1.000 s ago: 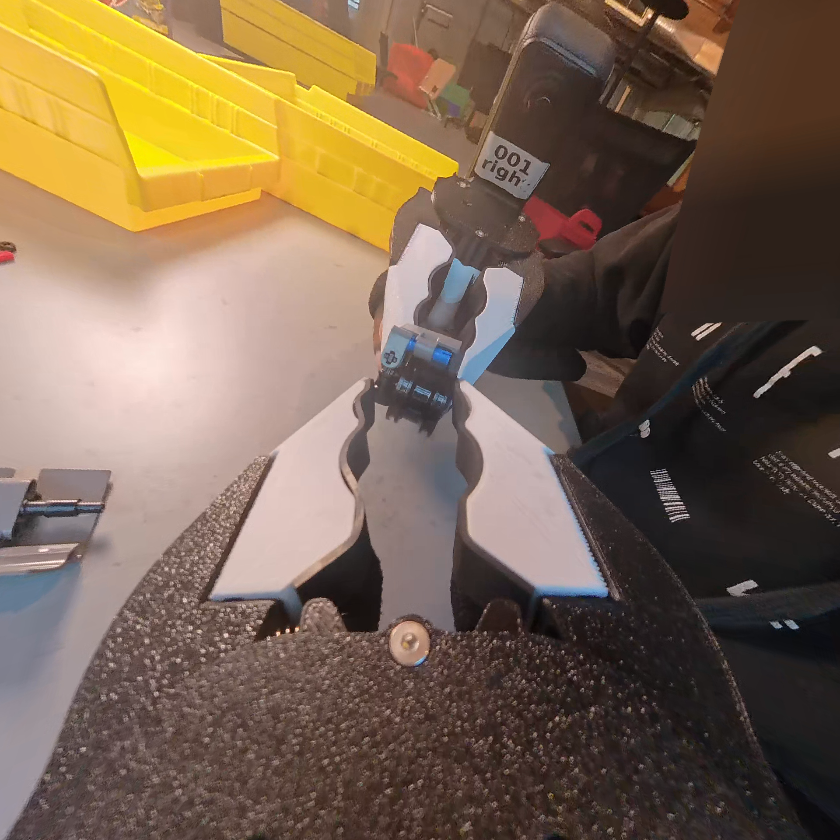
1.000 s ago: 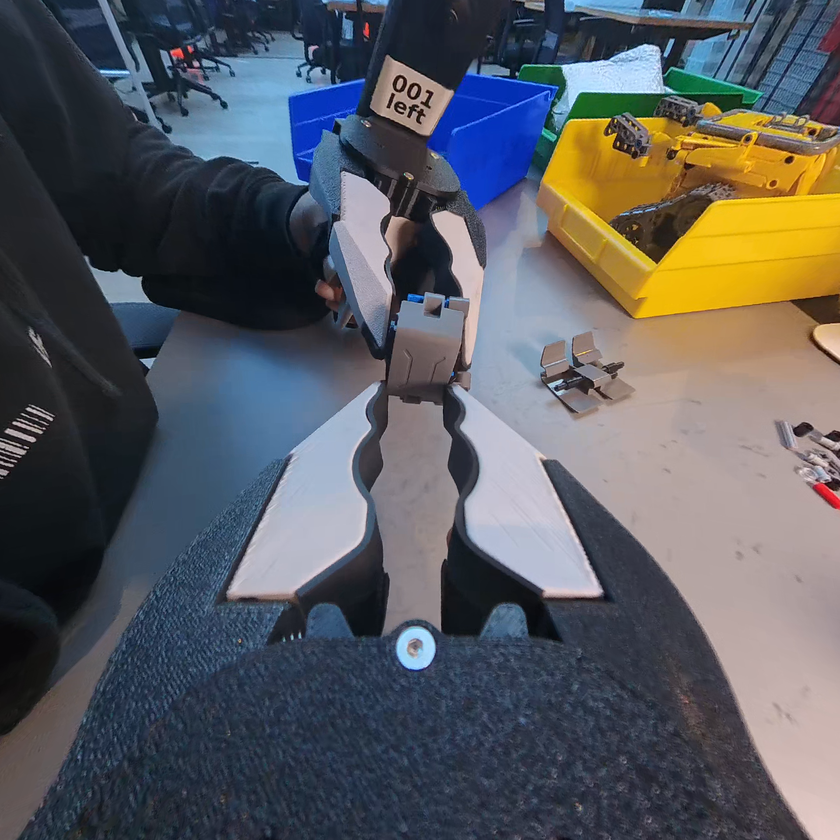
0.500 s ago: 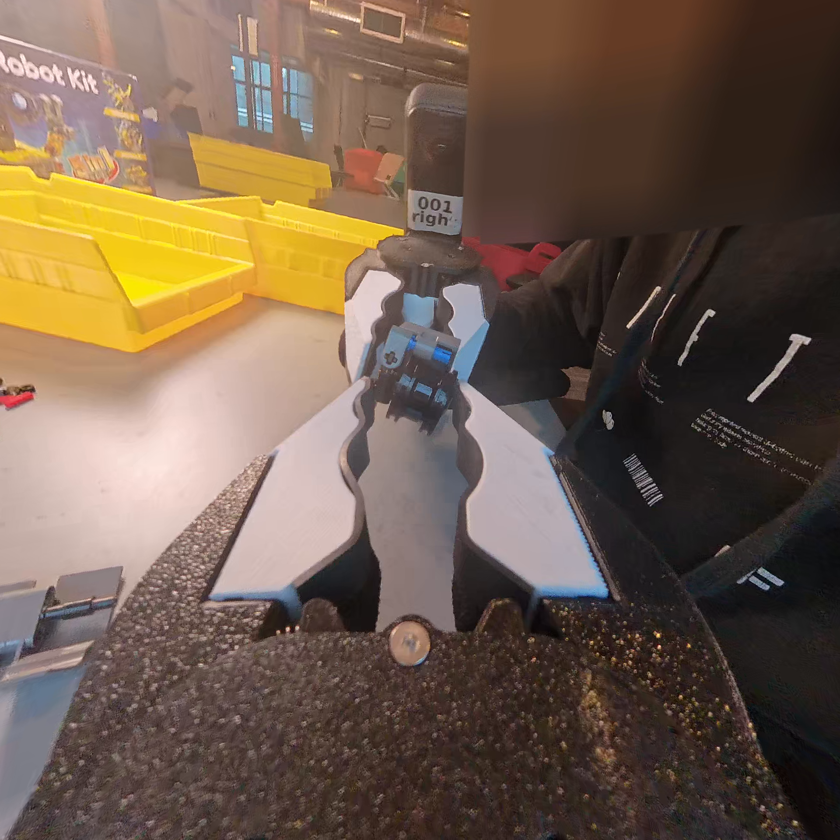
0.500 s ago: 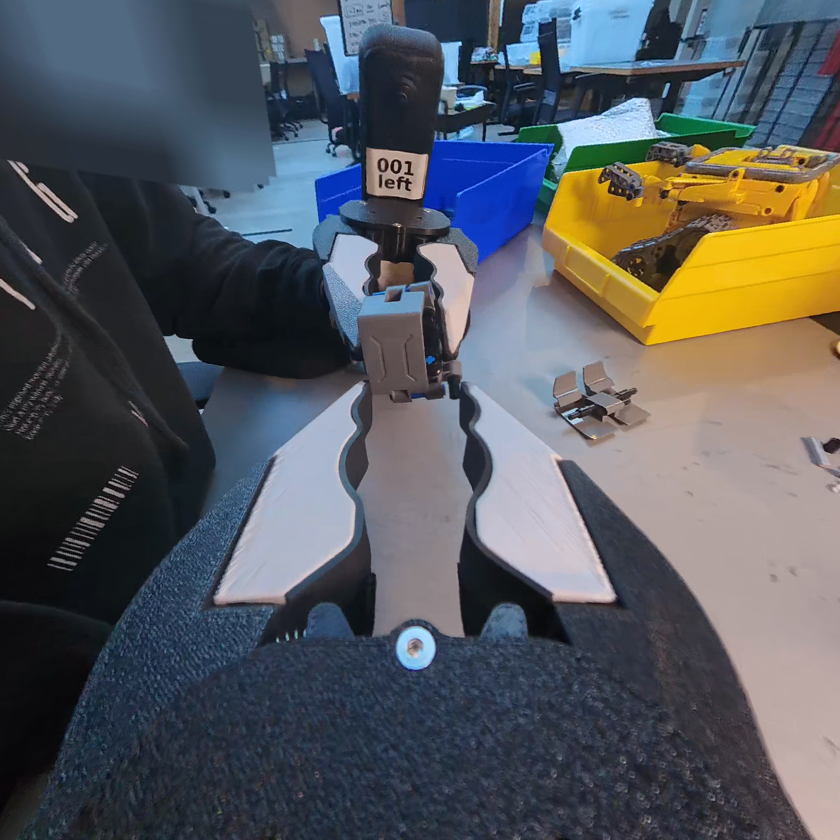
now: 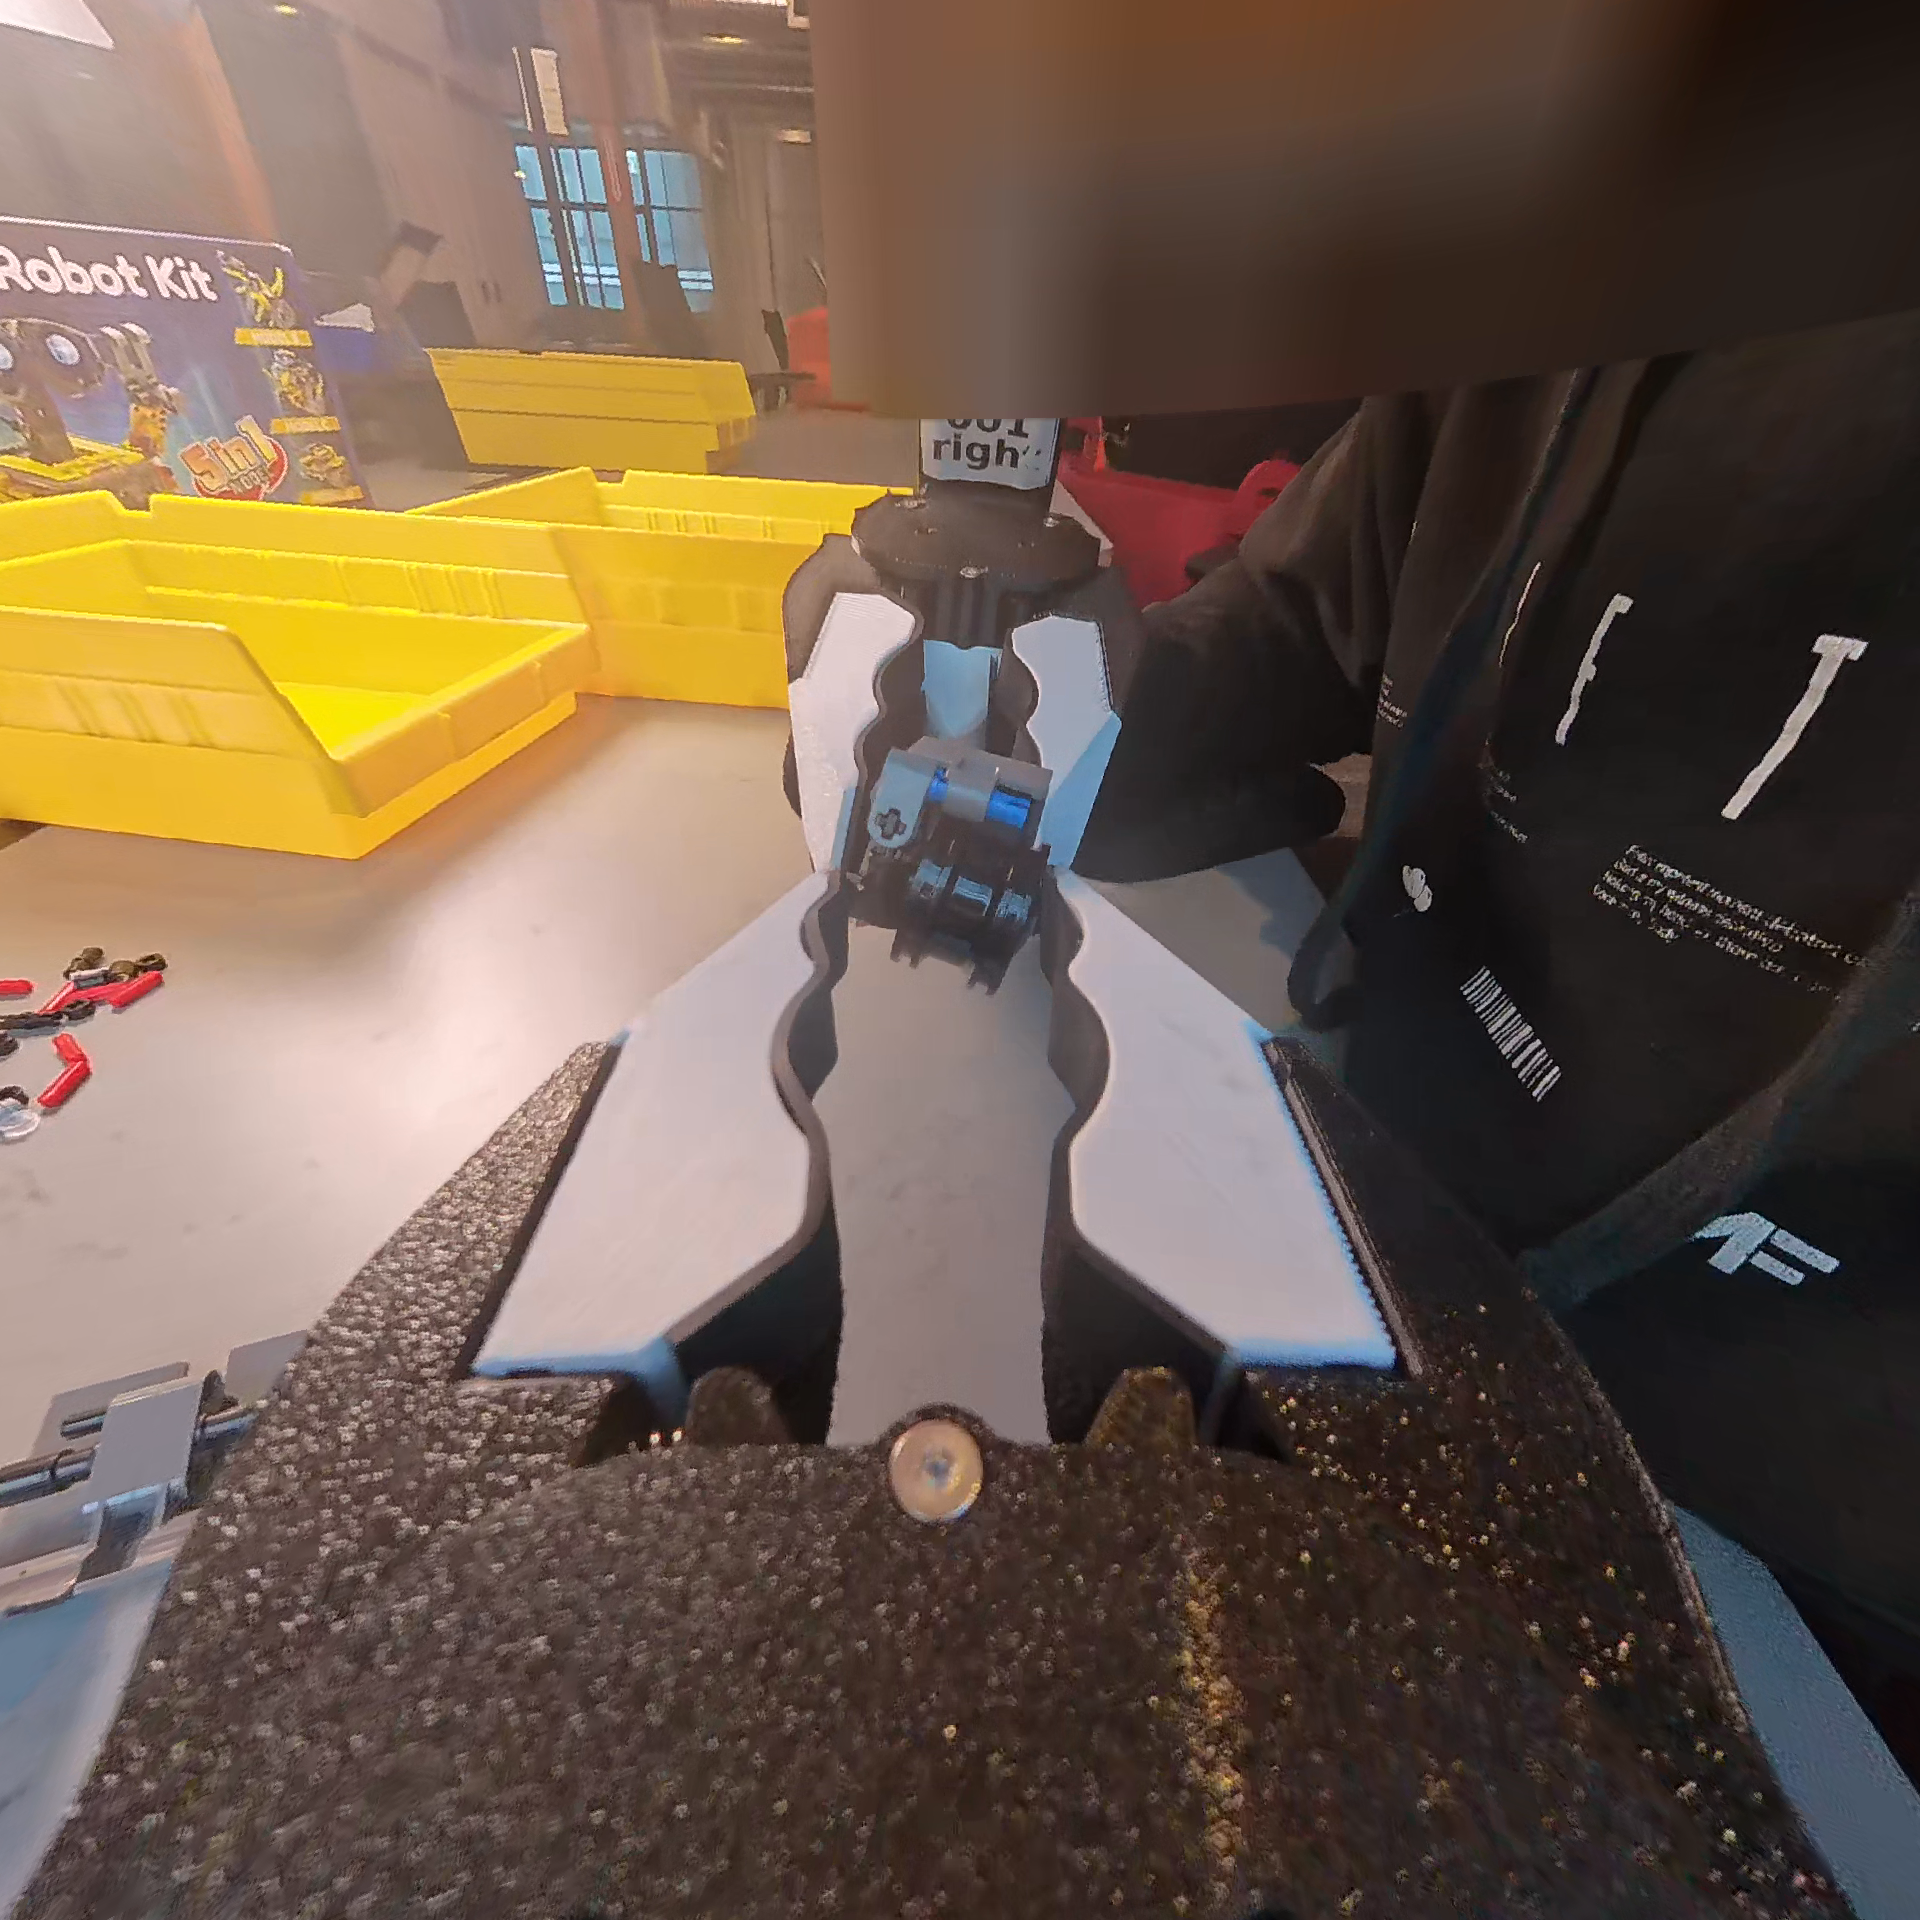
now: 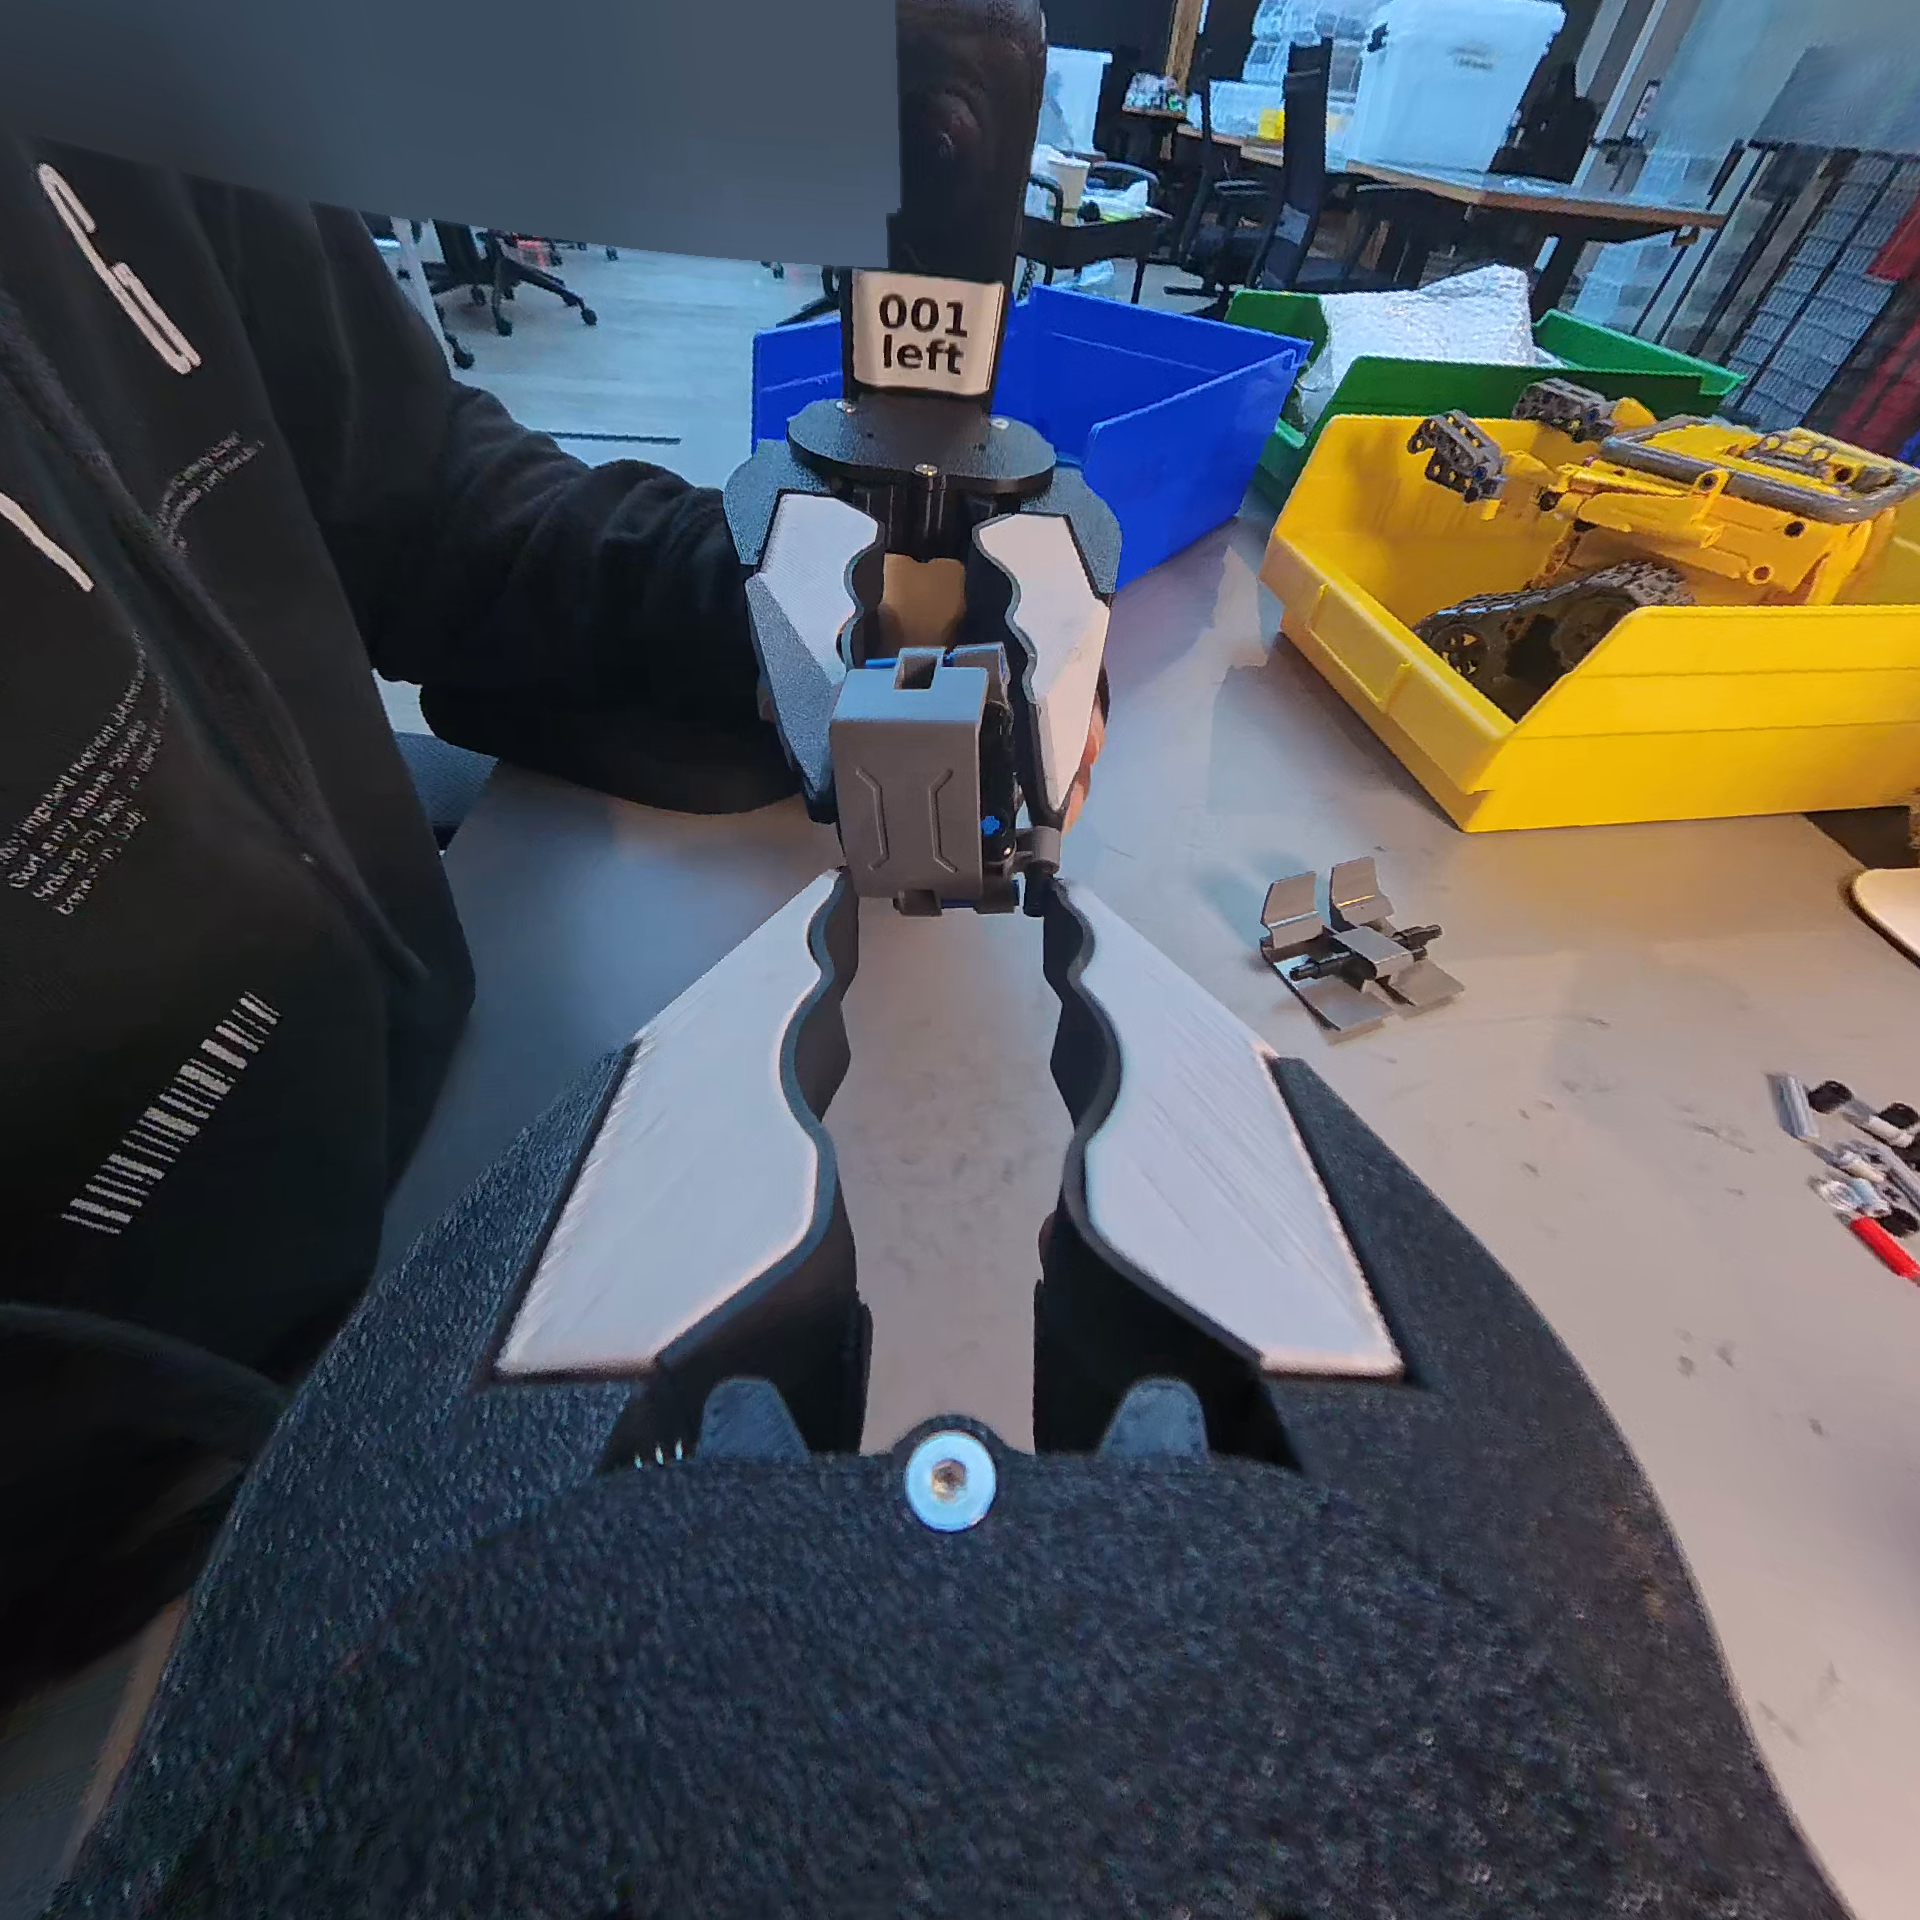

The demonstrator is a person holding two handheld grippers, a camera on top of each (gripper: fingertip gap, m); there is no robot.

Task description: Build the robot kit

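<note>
My two grippers face each other tip to tip above the grey table (image 6: 1558,987). Between them is a small brick assembly (image 6: 909,795): a grey panel block with blue pins and black parts, which also shows in the left wrist view (image 5: 961,831). My left gripper (image 5: 940,894) is closed on one end of it. My right gripper (image 6: 945,894) is closed on the other end. The assembly is held in the air, clear of the table. A person in a black printed hoodie (image 5: 1610,831) holds both grippers.
A grey hinged plate piece (image 6: 1351,951) lies on the table to the right. Small red, black and grey parts (image 6: 1860,1174) lie further right. Yellow bins (image 5: 312,707), a blue bin (image 6: 1164,416), a green bin (image 6: 1455,384), a yellow bin with a tracked model (image 6: 1610,675) and a kit box (image 5: 156,364) stand behind. The grippers are tip to tip, or close to it. The grey hinged plate piece (image 6: 1351,951) sits 15 cm or so from the ends of my right fingers. Look for it in the left wrist view (image 5: 181,1446) too.
Both grippers have risen and levelled out with the assembly still between them. The left gripper, tilted before, now stands straight opposite the right one.
</note>
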